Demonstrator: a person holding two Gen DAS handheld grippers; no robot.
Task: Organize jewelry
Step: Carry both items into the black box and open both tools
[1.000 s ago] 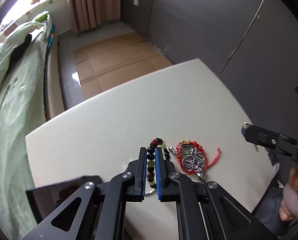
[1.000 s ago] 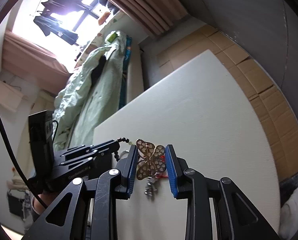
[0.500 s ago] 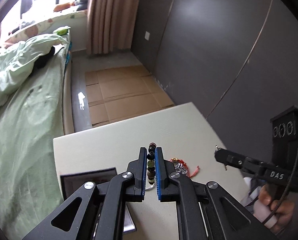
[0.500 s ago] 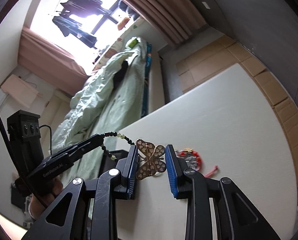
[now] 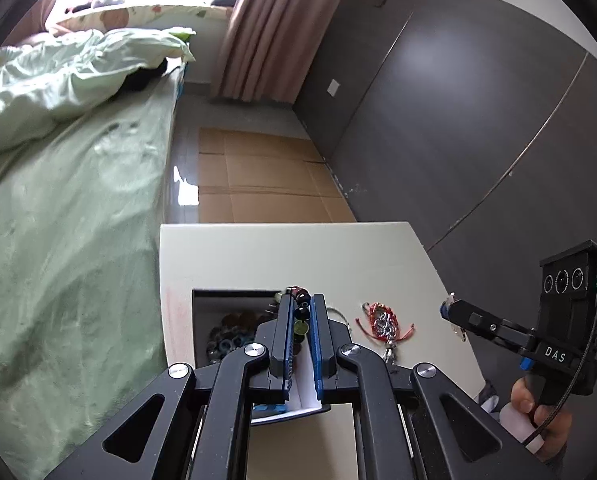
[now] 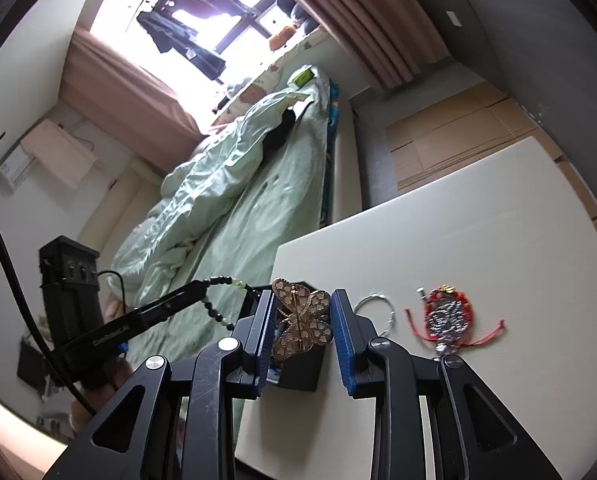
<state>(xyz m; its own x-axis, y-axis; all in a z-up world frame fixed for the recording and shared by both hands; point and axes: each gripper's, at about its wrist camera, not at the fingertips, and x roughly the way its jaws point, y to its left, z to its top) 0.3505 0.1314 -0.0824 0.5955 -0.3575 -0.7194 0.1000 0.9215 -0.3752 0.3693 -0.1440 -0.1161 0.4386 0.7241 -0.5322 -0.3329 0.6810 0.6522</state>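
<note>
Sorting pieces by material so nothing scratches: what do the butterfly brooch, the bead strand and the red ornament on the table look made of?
Butterfly brooch: gold-tone metal, openwork heart cutouts and a pin bar, fairly shiny. Bead strand: glossy round beads, dark, pale green and one reddish, probably stone or glass; cannot tell which. Red ornament: red cord woven around silvery metal rings, matte thread, bright metal.

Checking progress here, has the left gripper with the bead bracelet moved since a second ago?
Yes. The left gripper, shut on the bead bracelet, has lifted off the table beside the red charm, toward the box.
</note>
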